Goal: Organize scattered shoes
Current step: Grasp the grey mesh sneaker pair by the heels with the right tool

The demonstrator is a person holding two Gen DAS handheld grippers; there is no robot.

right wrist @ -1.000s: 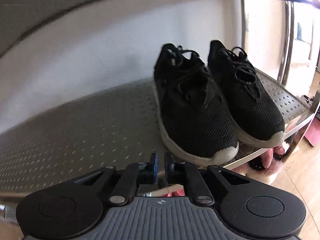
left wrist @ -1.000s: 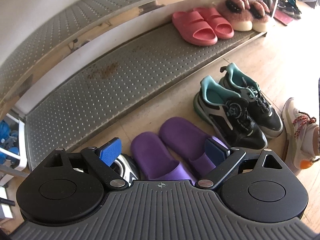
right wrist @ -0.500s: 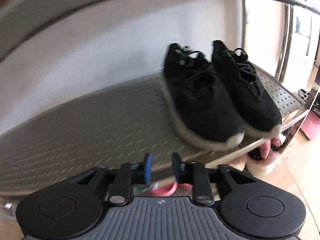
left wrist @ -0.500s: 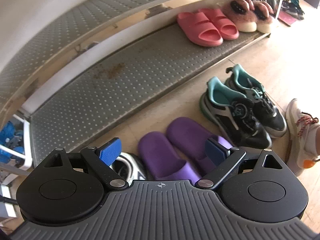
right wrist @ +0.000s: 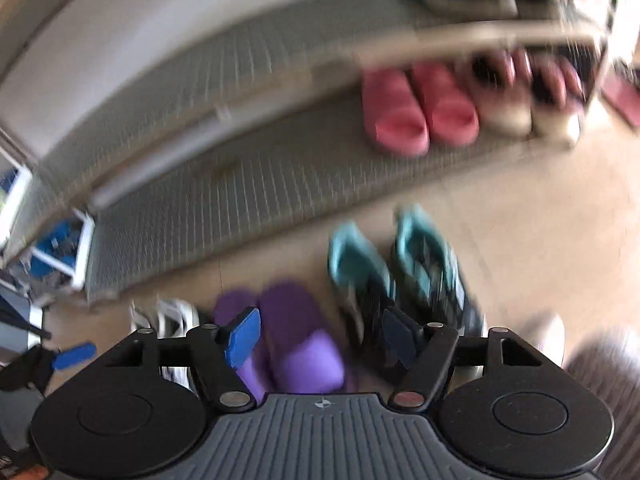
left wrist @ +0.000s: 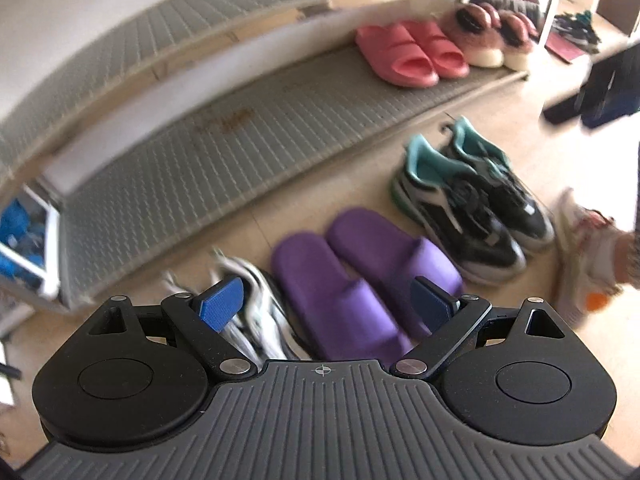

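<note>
Both grippers — left gripper (left wrist: 328,300), right gripper (right wrist: 320,338) — hang with fingers spread, empty, over the purple slides (left wrist: 352,276), toes pointing back from the shoe rack (left wrist: 240,152).

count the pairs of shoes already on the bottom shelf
2 pairs, both at its right end: the pink slides, then the fuzzy slippers beside them at the far end. The rest of that shelf looks bare.

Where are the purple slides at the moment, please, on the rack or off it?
Off it: the purple slides lie on the floor in front of the rack.
</note>
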